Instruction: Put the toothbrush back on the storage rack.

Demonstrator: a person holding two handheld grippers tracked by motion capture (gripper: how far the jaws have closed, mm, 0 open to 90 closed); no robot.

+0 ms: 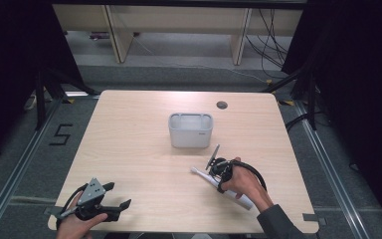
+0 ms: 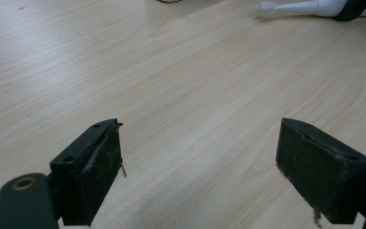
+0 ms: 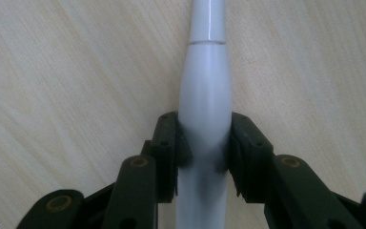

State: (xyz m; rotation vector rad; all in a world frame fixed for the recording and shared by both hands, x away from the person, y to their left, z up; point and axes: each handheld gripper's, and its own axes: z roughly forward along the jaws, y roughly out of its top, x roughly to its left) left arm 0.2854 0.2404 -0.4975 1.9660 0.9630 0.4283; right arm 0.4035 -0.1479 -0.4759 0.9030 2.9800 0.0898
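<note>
On the floor left of the bench (image 1: 129, 129), a black marking (image 1: 60, 134) reads as the figure "5". At the bench's near left corner, the left tool (image 1: 122, 195) rests in the person's left hand (image 1: 77, 224), with the grey three-cornered plate on top; in the left gripper view its jaws stand wide apart with bare wood grain between them, so this tool is released. At centre, toward the far side, a light grey rectangular bin (image 1: 190, 130) stands upright; a small dark mark shows on its front wall, too small to read. A round cable port (image 1: 222, 105) sits in the benchtop beyond it. Right of centre, the right tool (image 1: 214, 175) is clenched on a white electric toothbrush (image 1: 199, 173), which lies flat on the bench with its head end pointing left. In the right gripper view, both pads press the toothbrush's widened handle from opposite sides. No brand text is legible on the toothbrush.
</note>
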